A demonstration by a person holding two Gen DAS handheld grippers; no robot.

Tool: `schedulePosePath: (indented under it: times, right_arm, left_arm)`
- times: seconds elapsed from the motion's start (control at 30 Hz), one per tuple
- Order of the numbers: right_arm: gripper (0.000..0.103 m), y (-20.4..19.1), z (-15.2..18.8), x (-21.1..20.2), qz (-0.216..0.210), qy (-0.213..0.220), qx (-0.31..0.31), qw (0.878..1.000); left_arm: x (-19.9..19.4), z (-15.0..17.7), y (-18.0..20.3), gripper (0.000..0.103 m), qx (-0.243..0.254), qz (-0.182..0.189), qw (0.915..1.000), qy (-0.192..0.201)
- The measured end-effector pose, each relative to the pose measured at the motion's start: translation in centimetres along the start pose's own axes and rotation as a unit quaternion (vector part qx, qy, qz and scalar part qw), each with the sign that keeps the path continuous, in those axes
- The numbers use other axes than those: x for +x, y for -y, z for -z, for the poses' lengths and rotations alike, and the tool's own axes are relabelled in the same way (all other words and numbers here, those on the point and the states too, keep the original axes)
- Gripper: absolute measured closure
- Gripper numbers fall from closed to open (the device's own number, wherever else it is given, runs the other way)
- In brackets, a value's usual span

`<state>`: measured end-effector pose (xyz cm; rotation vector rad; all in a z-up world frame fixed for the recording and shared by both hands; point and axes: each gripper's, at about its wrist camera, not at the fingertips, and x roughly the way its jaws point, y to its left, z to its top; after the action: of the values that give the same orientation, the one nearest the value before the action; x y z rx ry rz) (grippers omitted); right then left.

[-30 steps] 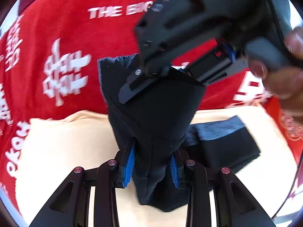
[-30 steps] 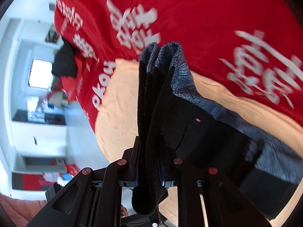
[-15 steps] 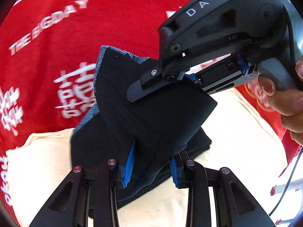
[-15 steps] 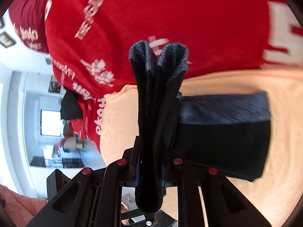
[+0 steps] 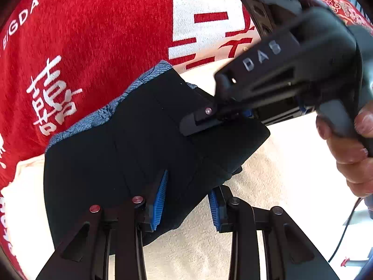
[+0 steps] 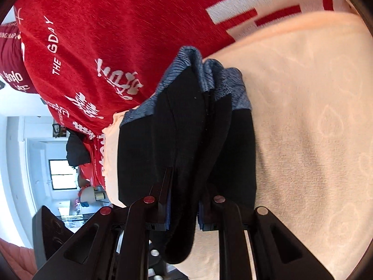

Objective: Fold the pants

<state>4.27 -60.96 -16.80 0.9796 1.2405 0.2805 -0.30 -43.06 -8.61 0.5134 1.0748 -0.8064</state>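
Note:
The pants (image 5: 130, 144) are black with a blue-grey patterned waistband (image 5: 112, 107). They lie folded into a thick stack on a peach towel (image 5: 279, 163). My left gripper (image 5: 186, 200) is shut on the near edge of the stack, blue pads against the cloth. My right gripper (image 5: 205, 121) comes in from the right, shut on the far corner of the top layer. In the right wrist view the right gripper (image 6: 184, 210) pinches the black cloth (image 6: 186, 140), with the waistband (image 6: 205, 74) bunched beyond it.
A red blanket (image 5: 93, 35) with white lettering lies under and beyond the towel (image 6: 303, 116). A hand (image 5: 349, 158) holds the right gripper's handle. A room with a window (image 6: 63, 175) shows past the bed's edge.
Both grippers have carried the held fold down and over onto the rest of the pants. The cloth that stood upright a second ago now lies nearly flat as one stack.

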Motion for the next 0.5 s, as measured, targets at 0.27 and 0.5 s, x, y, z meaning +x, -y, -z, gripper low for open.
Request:
schedulePosePath:
  times: [0.27, 0.5]
  right_arm:
    - [0.080, 1.1, 0.4, 0.1, 0.013, 0.007, 0.005, 1.000]
    - [0.074, -1.2, 1.2, 0.1, 0.094, 0.025, -0.019, 0.995]
  left_arm:
    - [-2.7, 0.7, -4.2, 0.040, -0.060, 0.078, 0.9950, 0.017]
    - [-4.7, 0.7, -8.9, 0.016, -0.117, 0.078, 0.9894, 0.035]
